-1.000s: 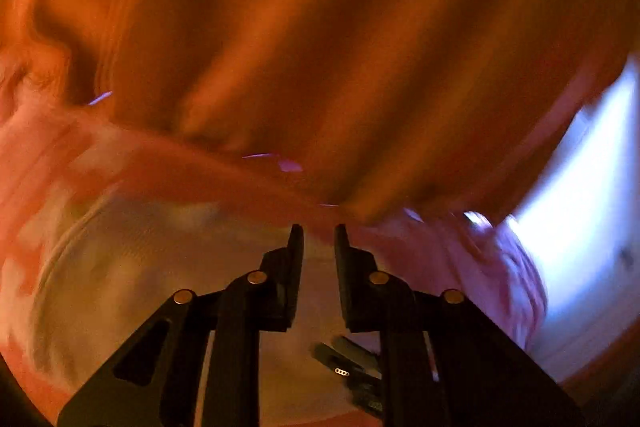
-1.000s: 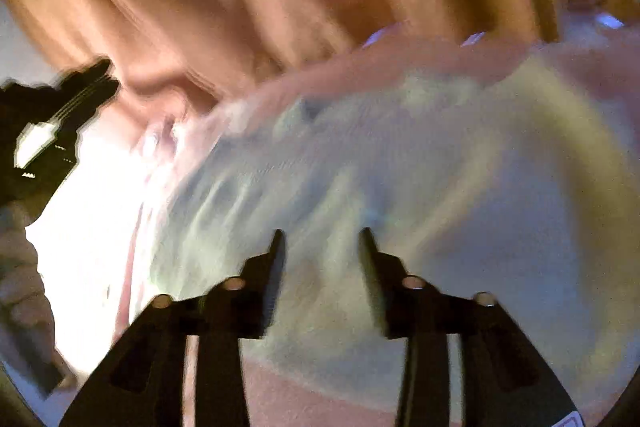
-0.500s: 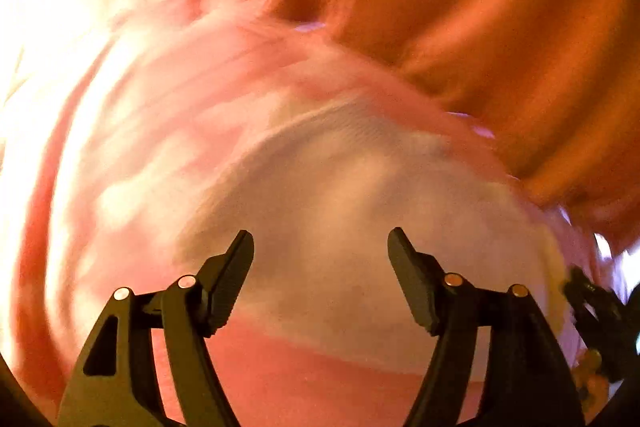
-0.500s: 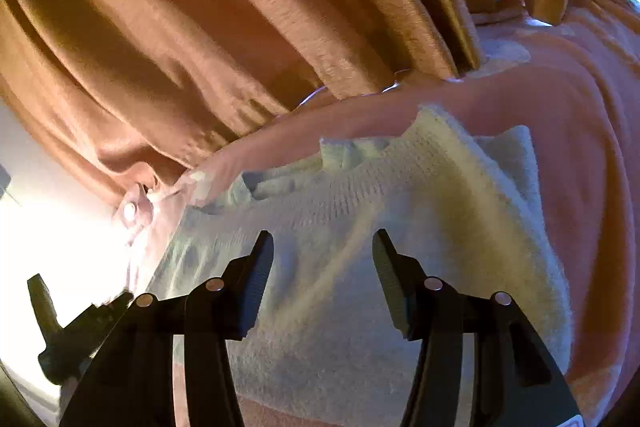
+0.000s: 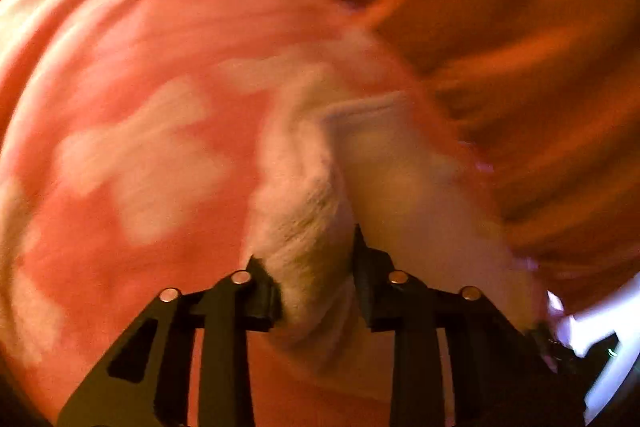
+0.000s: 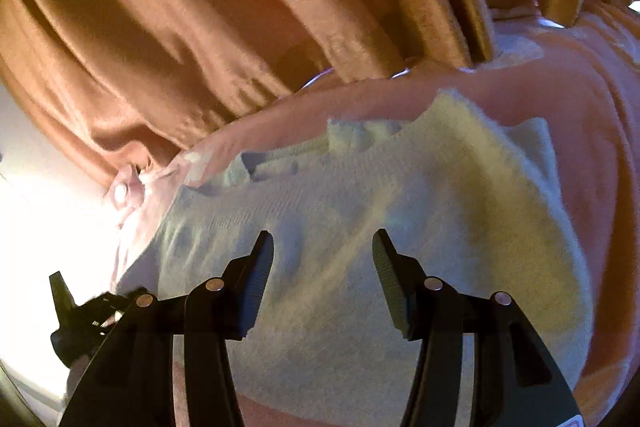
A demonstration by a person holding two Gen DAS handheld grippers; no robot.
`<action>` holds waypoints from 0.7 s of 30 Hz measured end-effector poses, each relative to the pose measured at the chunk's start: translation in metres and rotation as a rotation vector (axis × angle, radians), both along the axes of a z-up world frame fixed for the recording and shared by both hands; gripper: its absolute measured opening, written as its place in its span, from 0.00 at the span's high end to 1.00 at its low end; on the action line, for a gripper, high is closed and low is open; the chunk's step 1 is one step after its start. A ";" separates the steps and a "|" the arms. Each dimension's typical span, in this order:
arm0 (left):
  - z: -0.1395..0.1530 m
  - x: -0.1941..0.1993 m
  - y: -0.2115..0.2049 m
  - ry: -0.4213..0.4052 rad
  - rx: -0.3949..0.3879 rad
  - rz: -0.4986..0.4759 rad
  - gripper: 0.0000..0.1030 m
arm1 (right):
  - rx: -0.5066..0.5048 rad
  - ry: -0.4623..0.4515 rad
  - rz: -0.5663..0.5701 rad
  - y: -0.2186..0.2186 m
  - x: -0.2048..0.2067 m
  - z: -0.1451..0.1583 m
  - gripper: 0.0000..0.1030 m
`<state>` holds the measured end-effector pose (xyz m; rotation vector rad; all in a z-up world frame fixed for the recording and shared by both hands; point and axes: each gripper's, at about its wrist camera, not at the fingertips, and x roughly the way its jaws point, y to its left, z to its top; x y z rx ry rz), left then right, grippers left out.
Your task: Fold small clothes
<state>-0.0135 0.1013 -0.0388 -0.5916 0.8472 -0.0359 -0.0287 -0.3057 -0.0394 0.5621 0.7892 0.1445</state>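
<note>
Garment: cream knit top [image 6: 360,227] mostly flat on pink bedspread [image 5: 132,155], no completed fold visible.
Left tongs [image 5: 316,283]: closing on bunched knit edge at 6 o'clock.
Right tongs [image 6: 322,251]: apart, empty, over knit.
Left: fold over.

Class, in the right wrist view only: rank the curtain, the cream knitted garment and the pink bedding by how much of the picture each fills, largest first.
1. Curtain and cream knitted garment: about alike, and the garment lies nearer the camera, so I leave them unranked.
2. Pink bedding: smallest.
</note>
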 end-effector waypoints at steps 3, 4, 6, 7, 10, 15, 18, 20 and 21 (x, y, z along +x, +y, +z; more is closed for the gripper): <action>0.054 0.003 -0.062 -0.157 0.055 -0.168 0.82 | 0.022 -0.013 -0.043 -0.014 -0.004 0.005 0.49; 0.067 0.005 -0.083 -0.193 0.043 -0.225 0.87 | 0.031 -0.018 -0.059 -0.020 -0.006 0.007 0.49; 0.093 0.007 -0.136 -0.256 0.044 -0.331 0.88 | 0.043 -0.030 -0.099 -0.035 -0.011 0.011 0.49; 0.106 0.003 -0.172 -0.306 -0.012 -0.447 0.93 | 0.054 -0.036 -0.128 -0.044 -0.014 0.012 0.49; 0.117 -0.012 -0.263 -0.346 -0.044 -0.648 0.93 | 0.090 -0.038 -0.199 -0.070 -0.023 0.012 0.49; 0.077 -0.035 -0.330 -0.262 -0.017 -0.738 0.86 | 0.131 -0.025 -0.272 -0.098 -0.031 0.005 0.48; 0.063 -0.046 -0.293 -0.249 0.124 -0.599 0.51 | 0.094 0.003 -0.270 -0.097 -0.027 0.004 0.48; 0.059 -0.053 -0.262 -0.266 0.187 -0.537 0.45 | 0.091 -0.016 -0.234 -0.090 -0.026 0.009 0.47; 0.060 -0.058 -0.246 -0.275 0.223 -0.506 0.42 | 0.080 -0.021 -0.219 -0.087 -0.026 0.011 0.47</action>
